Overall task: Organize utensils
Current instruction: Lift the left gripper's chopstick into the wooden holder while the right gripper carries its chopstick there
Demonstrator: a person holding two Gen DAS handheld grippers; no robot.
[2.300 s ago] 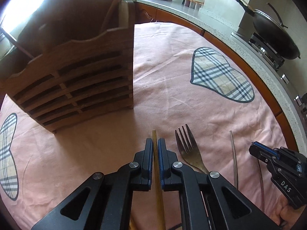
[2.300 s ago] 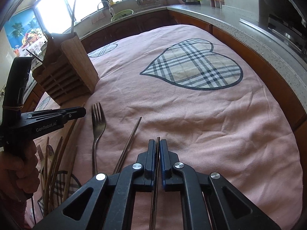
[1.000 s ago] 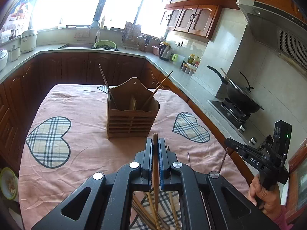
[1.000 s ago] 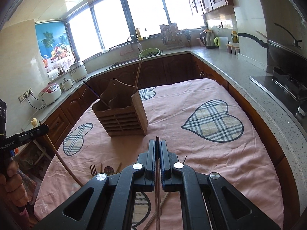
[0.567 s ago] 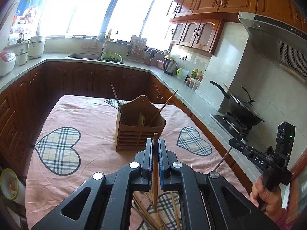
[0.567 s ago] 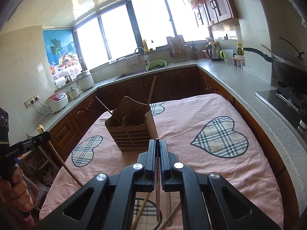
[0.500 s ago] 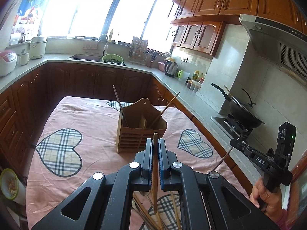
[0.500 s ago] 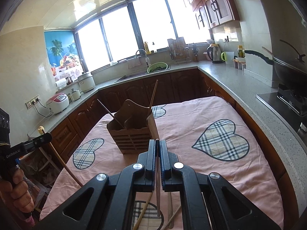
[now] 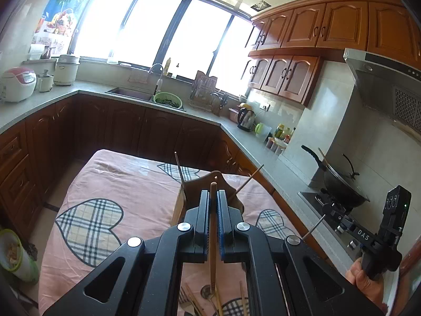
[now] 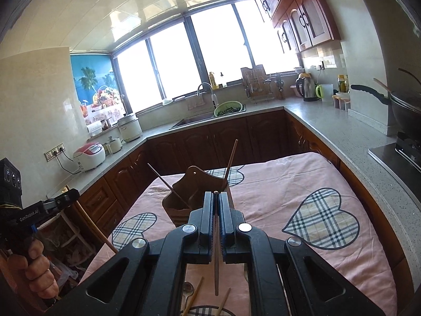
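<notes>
My left gripper [image 9: 213, 192] is shut on a wooden chopstick [image 9: 212, 237], held high above the table. My right gripper [image 10: 215, 193] is shut on a thin metal chopstick [image 10: 216, 263], also raised. The wooden utensil holder [image 10: 194, 197] stands on the pink cloth ahead, with chopsticks sticking out of it; it also shows in the left wrist view [image 9: 181, 205], partly hidden by my fingers. Loose chopsticks and spoons [image 9: 210, 297] lie on the cloth below the grippers. The right gripper shows in the left wrist view [image 9: 326, 206], the left gripper in the right wrist view [image 10: 71, 193].
The table wears a pink cloth with plaid hearts [image 10: 323, 218]. Counters wrap around the room with a sink [image 10: 200, 119], rice cookers [image 10: 89, 155], a kettle [image 10: 307, 88] and a wok on the stove [image 9: 342, 184]. A green bowl [image 9: 13, 255] sits low at the left.
Both grippers have lifted their chopsticks off the cloth and risen high, tilting the views up; the holder now sits lower and smaller in both views.
</notes>
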